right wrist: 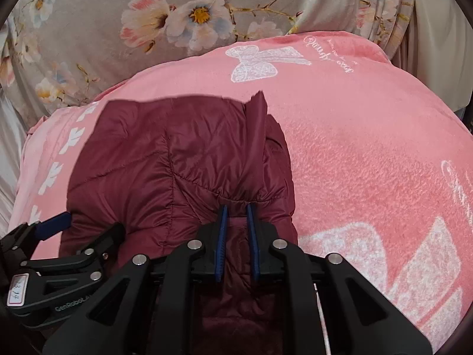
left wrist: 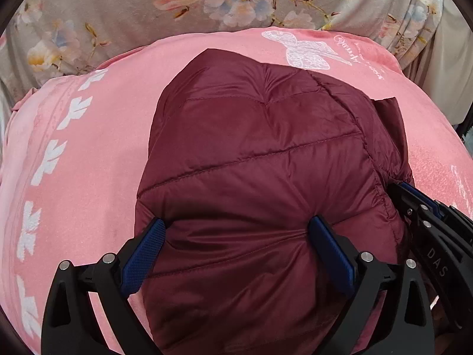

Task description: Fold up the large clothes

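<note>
A dark red quilted puffer jacket (left wrist: 257, 162) lies bunched in a folded bundle on a pink blanket (left wrist: 97, 153); it also shows in the right wrist view (right wrist: 177, 162). My left gripper (left wrist: 236, 230) is open wide, its blue pads either side of the jacket's near bulge, fabric puffing up between them. My right gripper (right wrist: 236, 210) is nearly closed, pinching a gathered seam of the jacket at its right near edge. The right gripper (left wrist: 419, 204) shows at the jacket's right side in the left wrist view. The left gripper (right wrist: 56, 224) shows at the lower left in the right wrist view.
The pink blanket (right wrist: 369, 148) has white bow prints (right wrist: 260, 62) and a white leaf border (left wrist: 44, 162). Behind it lies grey floral bedding (right wrist: 133, 20). The blanket stretches out to the right of the jacket.
</note>
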`<state>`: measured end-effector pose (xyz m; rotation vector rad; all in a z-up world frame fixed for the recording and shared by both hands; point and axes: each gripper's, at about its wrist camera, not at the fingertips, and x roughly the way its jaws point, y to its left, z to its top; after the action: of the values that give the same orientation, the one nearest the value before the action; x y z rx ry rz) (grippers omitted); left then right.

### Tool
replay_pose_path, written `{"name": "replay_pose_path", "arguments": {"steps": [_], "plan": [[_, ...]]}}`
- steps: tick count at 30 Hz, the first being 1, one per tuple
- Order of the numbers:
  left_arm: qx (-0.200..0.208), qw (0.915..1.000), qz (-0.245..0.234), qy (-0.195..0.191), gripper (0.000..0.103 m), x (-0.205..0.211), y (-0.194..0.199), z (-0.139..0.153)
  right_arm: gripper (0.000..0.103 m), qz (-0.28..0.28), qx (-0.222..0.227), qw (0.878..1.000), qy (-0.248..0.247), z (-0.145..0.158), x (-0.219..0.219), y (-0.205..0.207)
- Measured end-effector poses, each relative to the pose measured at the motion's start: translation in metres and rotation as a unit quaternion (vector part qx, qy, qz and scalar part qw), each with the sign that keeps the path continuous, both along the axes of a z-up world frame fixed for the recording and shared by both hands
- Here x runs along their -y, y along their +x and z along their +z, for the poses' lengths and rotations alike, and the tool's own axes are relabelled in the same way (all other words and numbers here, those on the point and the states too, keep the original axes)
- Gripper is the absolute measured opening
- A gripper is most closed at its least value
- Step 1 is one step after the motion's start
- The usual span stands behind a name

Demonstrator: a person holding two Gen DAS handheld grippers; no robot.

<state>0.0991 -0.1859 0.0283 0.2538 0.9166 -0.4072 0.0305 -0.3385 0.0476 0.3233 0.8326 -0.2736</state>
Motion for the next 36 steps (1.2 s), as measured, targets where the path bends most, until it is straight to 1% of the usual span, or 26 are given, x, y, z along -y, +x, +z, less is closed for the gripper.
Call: {"name": "replay_pose_path", "arguments": {"steps": [6,9,11,20,24,26,27,28,29,30,31,33,34,36], "plan": [[0.008,0.9999,0.006,-0.002,0.098,-0.001,0.002,-0.01,0.012,0.0,0.007,1.0,-0.022,-0.013,-0.007,0.002],[0.021,0.9998,0.007,0.003,0.098,0.0,0.0,-0.014,0.012,-0.001,0.017,0.999,-0.048,-0.019,-0.014,0.001],[0.028,0.9996,0.007,0.006,0.098,0.001,-0.001,-0.017,0.012,-0.002,0.015,0.998,-0.06,-0.019,-0.017,0.002],[0.048,0.9987,0.01,0.011,0.098,0.003,-0.004,-0.02,0.012,-0.002,0.023,0.999,-0.046,-0.02,-0.012,0.001],[0.045,0.9989,0.009,0.009,0.098,0.003,-0.004,-0.02,0.012,0.0,0.03,0.999,-0.03,-0.019,-0.008,-0.002],[0.03,0.9995,0.005,0.008,0.098,-0.001,-0.004,-0.015,0.015,-0.001,0.029,0.999,-0.014,-0.013,-0.004,-0.008],[0.017,0.9998,0.003,0.004,0.098,-0.005,-0.004,-0.011,0.018,-0.001,0.027,1.0,-0.005,-0.008,-0.001,-0.011],[0.001,1.0,0.002,-0.009,0.098,-0.014,-0.004,-0.005,0.034,-0.004,0.032,0.999,0.007,0.0,0.002,-0.018],[-0.011,0.9996,0.005,-0.025,0.098,-0.024,-0.004,0.001,0.067,-0.013,0.038,0.999,0.014,0.007,0.007,-0.025],[-0.023,0.9985,0.01,-0.048,0.098,-0.036,-0.003,0.007,0.08,-0.021,0.044,0.999,0.018,0.012,0.01,-0.03],[-0.036,0.9968,0.015,-0.071,0.098,-0.047,0.0,0.011,0.086,-0.031,0.055,0.998,0.025,0.017,0.016,-0.037],[-0.067,0.9915,0.029,-0.107,0.098,-0.067,0.008,0.011,0.086,-0.029,0.051,0.997,0.05,0.018,0.026,-0.041],[-0.094,0.9866,0.041,-0.127,0.098,-0.077,0.017,0.006,0.086,-0.027,0.041,0.996,0.079,0.013,0.034,-0.04],[-0.138,0.9763,0.053,-0.158,0.098,-0.089,0.029,-0.007,0.086,-0.028,0.026,0.993,0.114,0.003,0.042,-0.037]]}}
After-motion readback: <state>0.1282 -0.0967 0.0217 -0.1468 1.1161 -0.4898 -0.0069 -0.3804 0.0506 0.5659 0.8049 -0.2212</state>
